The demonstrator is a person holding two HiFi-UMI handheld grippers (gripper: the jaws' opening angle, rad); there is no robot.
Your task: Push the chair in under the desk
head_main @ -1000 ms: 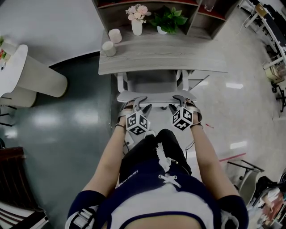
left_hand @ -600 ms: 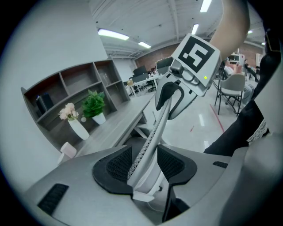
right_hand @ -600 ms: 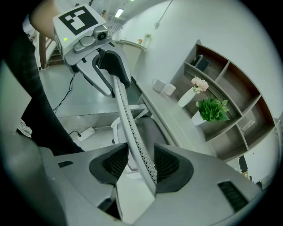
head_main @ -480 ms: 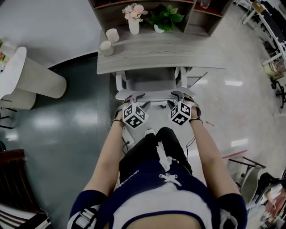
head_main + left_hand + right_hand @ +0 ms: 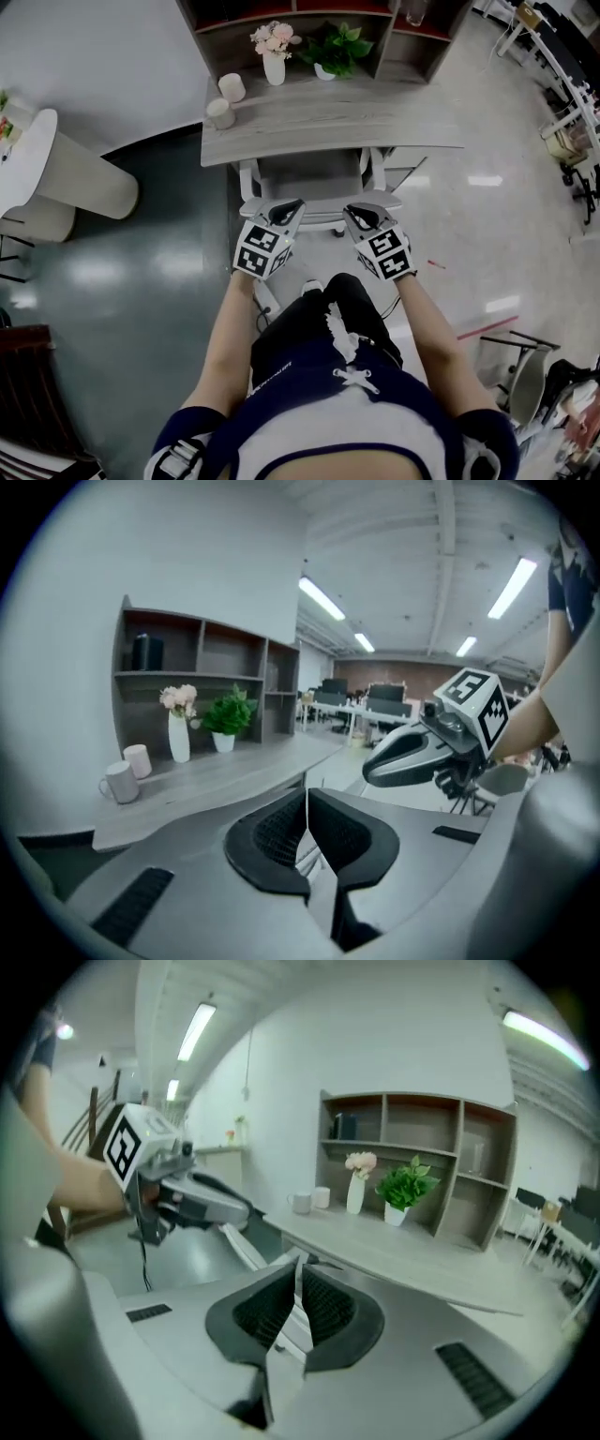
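In the head view the white chair stands tucked in, its seat under the grey wooden desk and only its back rail and armrests showing. My left gripper hovers over the left part of the back rail, shut with nothing between its jaws. My right gripper hovers over the right part of the rail. Its jaws are closing, almost together, with nothing between them. Each gripper also shows in the other's view: the right gripper and the left gripper.
On the desk stand two cups, a vase of flowers and a potted plant in front of a shelf unit. A round white table is at the left. The person's legs are just behind the chair.
Both grippers lifted off the chair's back rail and drew slightly toward the person. Their jaws went from open to closed.
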